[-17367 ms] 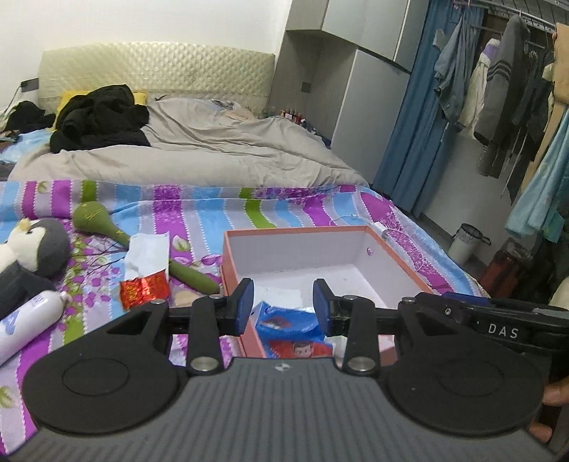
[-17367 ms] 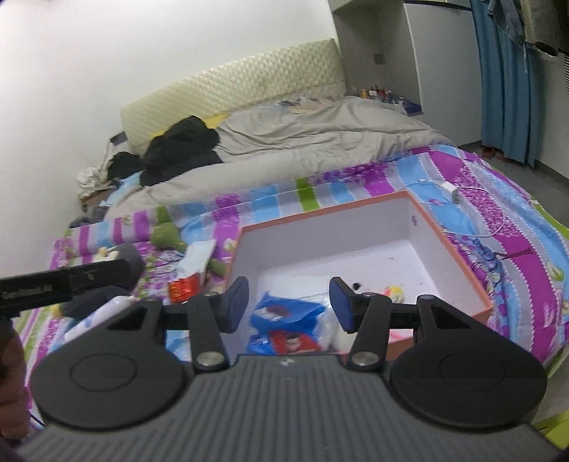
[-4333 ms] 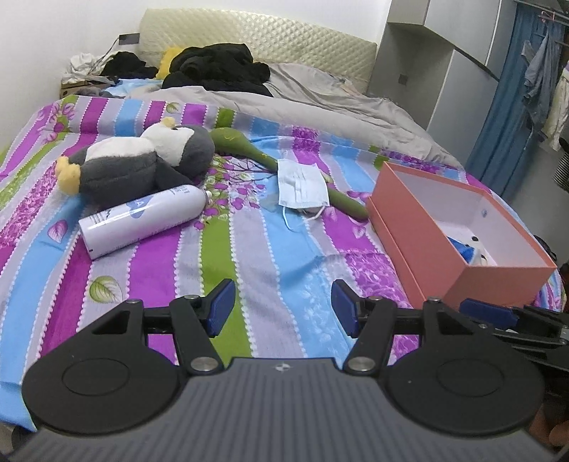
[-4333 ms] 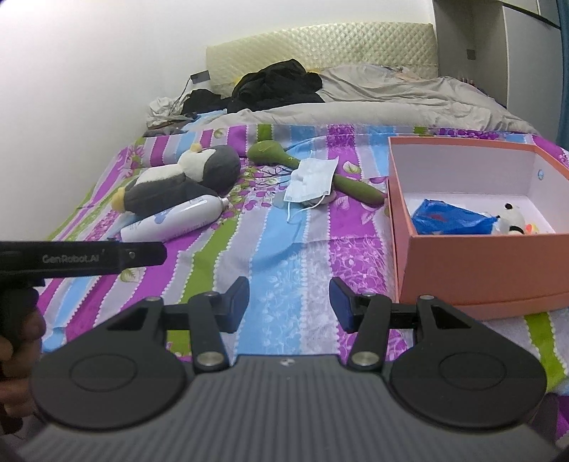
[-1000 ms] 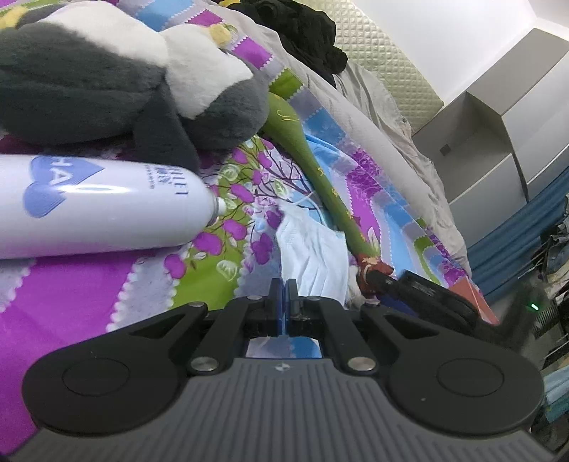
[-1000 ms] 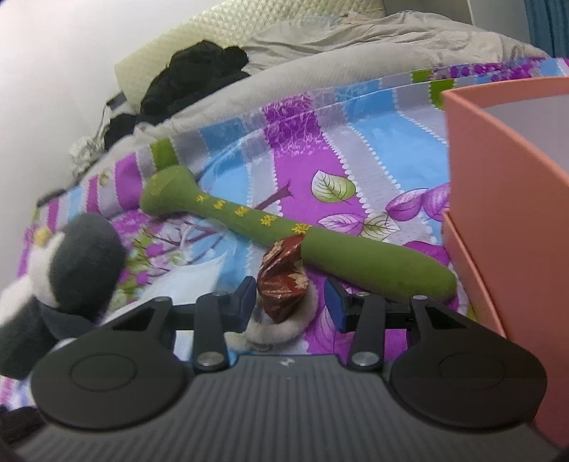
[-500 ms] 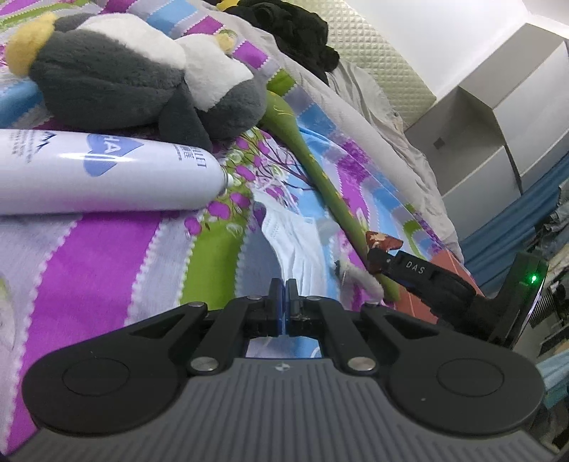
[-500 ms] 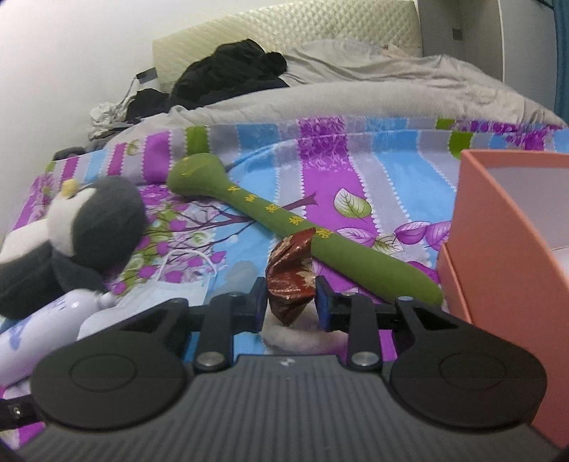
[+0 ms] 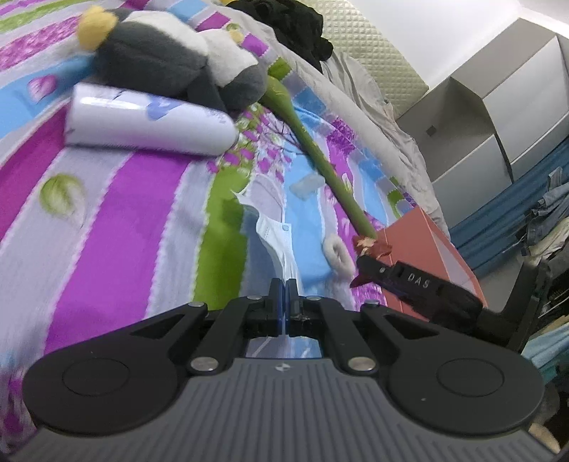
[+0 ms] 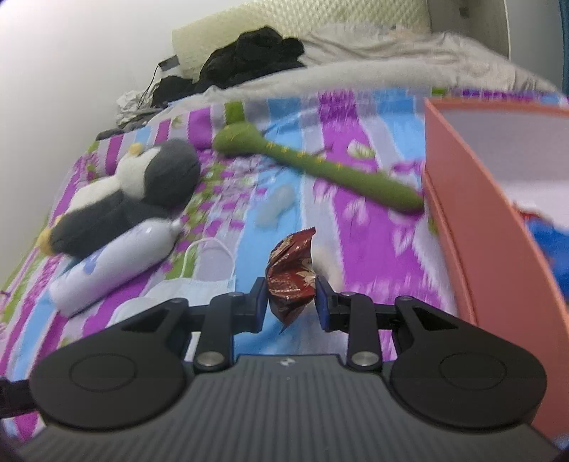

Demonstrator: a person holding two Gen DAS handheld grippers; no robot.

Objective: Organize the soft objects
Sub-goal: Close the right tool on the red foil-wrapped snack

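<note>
Quilted cream headboard (image 10: 302, 33) against white wall (image 10: 71, 53), grey wardrobe (image 9: 498, 106), blue curtain (image 9: 498, 213), striped floral bedspread (image 9: 124, 213)

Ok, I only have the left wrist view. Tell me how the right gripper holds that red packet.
Observer: The right gripper is shut on the red packet, with both pads against its lower half. The crimped top sticks up past the fingers.
Operator: Now report what's inside the pink box.
Observer: The pink box is open, and something blue lies inside. It is too blurred to say more.
Operator: Check the mask's strap.
Observer: The face mask has one ear loop lying loose on the bedspread beside the white bottle.
</note>
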